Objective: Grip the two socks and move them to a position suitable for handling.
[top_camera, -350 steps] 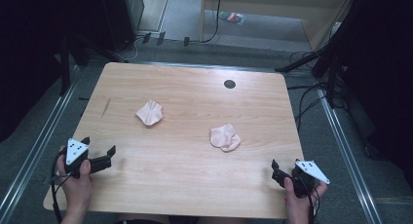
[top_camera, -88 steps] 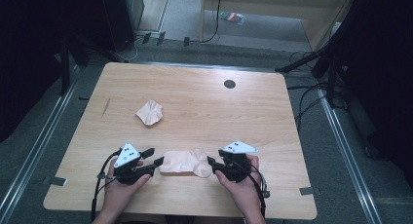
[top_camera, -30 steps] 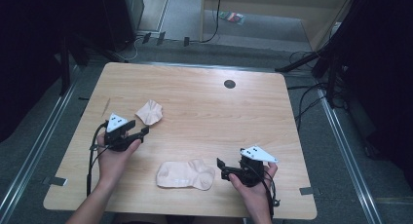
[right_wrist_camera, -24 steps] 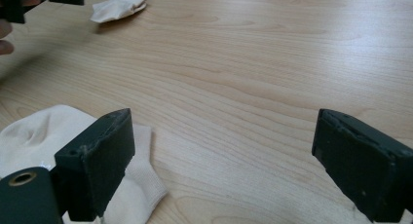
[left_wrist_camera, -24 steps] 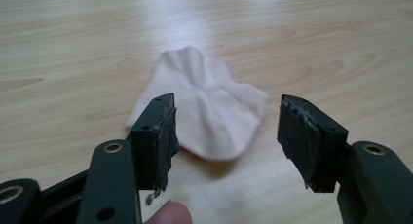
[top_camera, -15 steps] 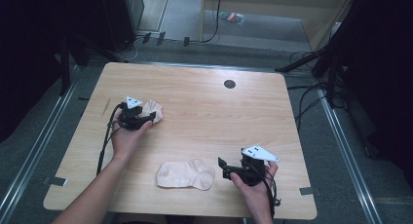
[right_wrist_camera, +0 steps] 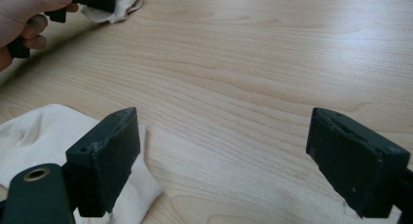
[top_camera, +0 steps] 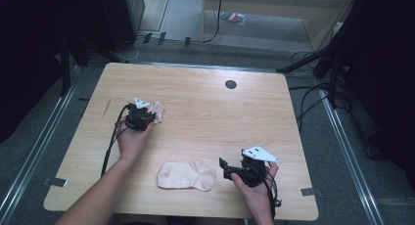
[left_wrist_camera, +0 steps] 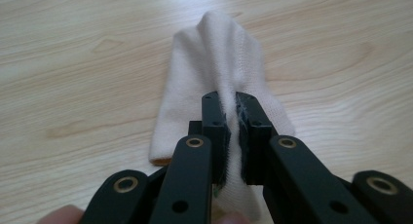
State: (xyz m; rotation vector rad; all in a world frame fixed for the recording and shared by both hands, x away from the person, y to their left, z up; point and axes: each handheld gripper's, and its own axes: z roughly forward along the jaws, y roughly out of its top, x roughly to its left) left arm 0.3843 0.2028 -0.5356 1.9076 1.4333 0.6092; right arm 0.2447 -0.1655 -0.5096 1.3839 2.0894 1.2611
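A crumpled pale sock (top_camera: 157,107) lies on the left half of the wooden table (top_camera: 210,122). My left gripper (top_camera: 151,116) is shut on it; its jaws have just been closing with the cloth between them. In the left gripper view the pads (left_wrist_camera: 217,118) pinch a raised fold of that sock (left_wrist_camera: 219,53), at my left gripper (left_wrist_camera: 233,109). A second pale sock (top_camera: 186,175) lies flat near the front edge. My right gripper (top_camera: 224,168) stands open just right of it, apart from it. In the right gripper view my right gripper (right_wrist_camera: 229,151) has bare wood between its jaws, with the flat sock (right_wrist_camera: 44,131) at the lower left.
A round black grommet (top_camera: 230,84) sits in the tabletop at the back. Cables trail from both grippers. Metal rails run along the floor on both sides of the table, with cables and stands beyond the far and right edges.
My left hand has moved right to the crumpled sock and its jaws have closed on the cloth. The right gripper and the flat sock have stayed put.
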